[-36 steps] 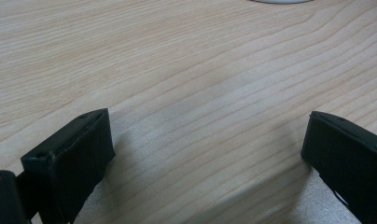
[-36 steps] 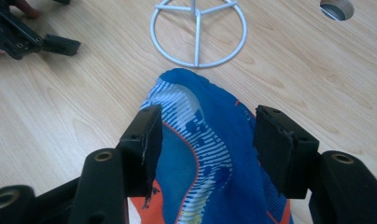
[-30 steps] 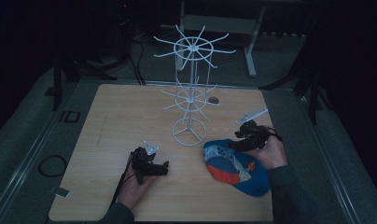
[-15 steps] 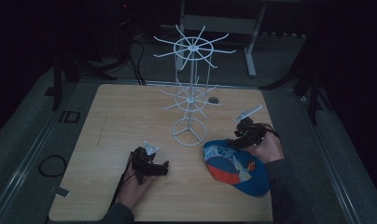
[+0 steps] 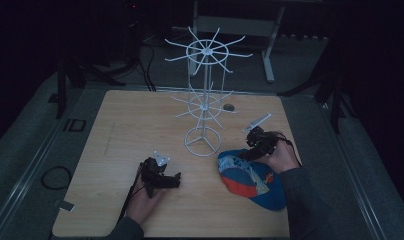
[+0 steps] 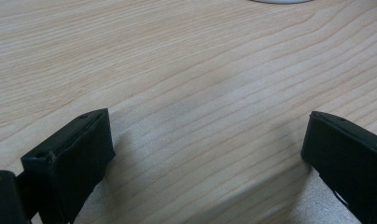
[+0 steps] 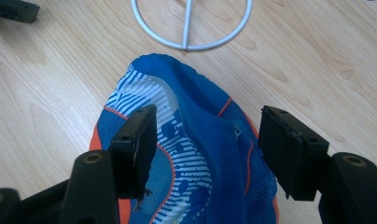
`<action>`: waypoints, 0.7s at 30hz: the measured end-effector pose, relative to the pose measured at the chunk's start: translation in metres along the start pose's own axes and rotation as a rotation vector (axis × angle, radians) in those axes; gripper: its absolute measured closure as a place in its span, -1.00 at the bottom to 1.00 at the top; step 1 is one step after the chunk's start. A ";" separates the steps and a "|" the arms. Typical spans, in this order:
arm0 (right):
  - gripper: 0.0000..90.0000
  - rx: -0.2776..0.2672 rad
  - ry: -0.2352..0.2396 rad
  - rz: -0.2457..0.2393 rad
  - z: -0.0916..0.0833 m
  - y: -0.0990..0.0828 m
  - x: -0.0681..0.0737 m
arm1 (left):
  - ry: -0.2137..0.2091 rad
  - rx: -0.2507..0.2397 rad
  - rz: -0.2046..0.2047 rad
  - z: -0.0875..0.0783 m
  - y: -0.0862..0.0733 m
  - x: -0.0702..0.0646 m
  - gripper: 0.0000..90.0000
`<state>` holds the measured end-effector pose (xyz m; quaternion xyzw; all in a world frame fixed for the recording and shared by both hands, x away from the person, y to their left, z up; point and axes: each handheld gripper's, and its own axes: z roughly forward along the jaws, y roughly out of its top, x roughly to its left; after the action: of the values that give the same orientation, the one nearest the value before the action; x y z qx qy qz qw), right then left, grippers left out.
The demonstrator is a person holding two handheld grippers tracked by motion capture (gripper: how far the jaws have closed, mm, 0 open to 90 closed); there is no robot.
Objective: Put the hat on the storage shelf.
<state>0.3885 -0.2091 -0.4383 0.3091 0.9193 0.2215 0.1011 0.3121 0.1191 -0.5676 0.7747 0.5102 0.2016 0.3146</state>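
Note:
A blue cap (image 5: 252, 177) with orange trim and white stripes lies on the wooden table (image 5: 125, 125) at the front right. My right gripper (image 5: 246, 154) hangs over the cap's far edge. In the right gripper view its jaws straddle a raised fold of the cap (image 7: 196, 154). They have just been opening, and the pads stand apart from the fabric, so my right gripper (image 7: 207, 126) is open. My left gripper (image 5: 176, 179) rests low at the front left. In its own view my left gripper (image 6: 207, 130) is open, with bare wood between the jaws.
A white wire rack (image 5: 205, 100) with two tiers of spokes stands mid-table. Its ring base (image 7: 191, 28) lies just beyond the cap. A small round hole (image 5: 229, 107) sits in the table behind it. The surroundings are dark, with a cable loop (image 5: 55, 176) on the floor at left.
My right gripper has shifted slightly left and down, closer over the cap. The left gripper has kept still.

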 end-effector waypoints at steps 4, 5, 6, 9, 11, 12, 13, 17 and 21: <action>-0.18 0.003 0.000 -0.003 0.004 0.002 0.001 | 0.000 0.000 0.000 0.000 0.000 0.000 -0.94; -0.19 0.004 0.000 -0.004 0.005 0.002 0.001 | 0.000 0.000 0.000 0.000 0.000 0.000 -0.94; -0.19 0.004 -0.001 -0.004 0.006 0.002 0.001 | 0.000 0.000 0.000 0.000 0.000 0.000 -0.94; -0.21 0.005 0.002 -0.009 0.008 0.002 0.001 | 0.000 0.000 0.000 0.000 0.000 0.000 -0.94; -0.22 0.012 0.003 -0.013 0.010 0.002 0.002 | 0.001 0.000 0.002 0.000 0.000 0.000 -0.94; -0.23 0.014 0.002 -0.016 0.011 0.002 0.002 | 0.001 0.000 0.002 0.000 0.000 0.000 -0.94; -0.23 0.014 0.002 -0.016 0.011 0.002 0.002 | 0.001 0.000 0.002 0.000 0.000 0.000 -0.94; -0.26 0.021 0.009 -0.022 0.015 0.004 0.003 | 0.001 0.000 0.001 0.000 0.000 0.000 -0.94; -0.30 0.024 0.011 -0.023 0.019 0.006 0.003 | -0.001 0.000 -0.001 0.000 0.000 0.000 -0.94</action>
<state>0.3950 -0.1967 -0.4524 0.2983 0.9261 0.2108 0.0946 0.3120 0.1190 -0.5676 0.7746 0.5104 0.2012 0.3148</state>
